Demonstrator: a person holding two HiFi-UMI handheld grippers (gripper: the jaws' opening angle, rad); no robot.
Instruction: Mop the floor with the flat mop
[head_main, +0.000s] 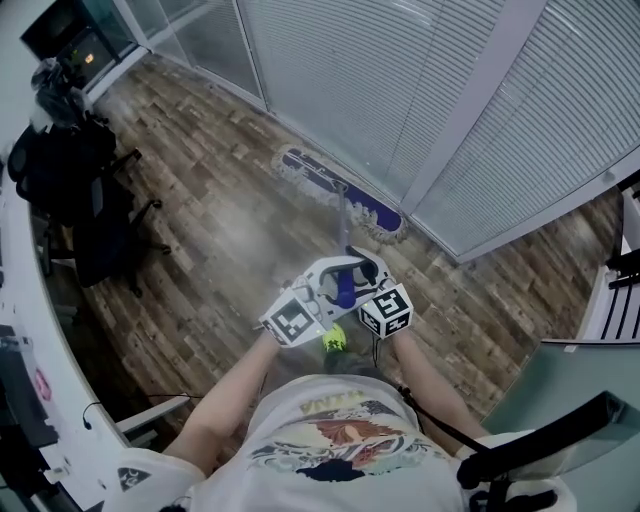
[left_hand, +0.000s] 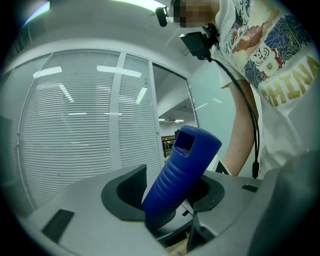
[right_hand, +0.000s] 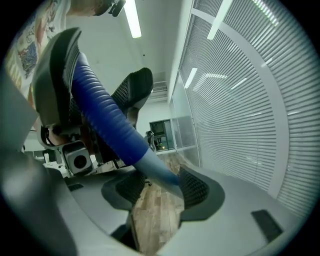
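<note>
The flat mop's head (head_main: 340, 195), blue with a white fringe, lies on the wood floor along the foot of the glass wall. Its pole (head_main: 343, 225) rises toward me to a blue ribbed handle (head_main: 346, 290). My left gripper (head_main: 330, 283) and right gripper (head_main: 362, 278) meet at that handle in front of my chest. In the left gripper view the handle's top end (left_hand: 182, 175) stands between the pads, and the left gripper (left_hand: 170, 192) is shut on it. In the right gripper view the pole (right_hand: 150, 162) slants down between the pads of the right gripper (right_hand: 155, 187).
A glass wall with white blinds (head_main: 430, 80) runs behind the mop head. Black office chairs (head_main: 75, 190) and a curved white desk (head_main: 20, 330) line the left side. A glass-topped table (head_main: 570, 380) and a dark chair back (head_main: 540, 450) stand at my right.
</note>
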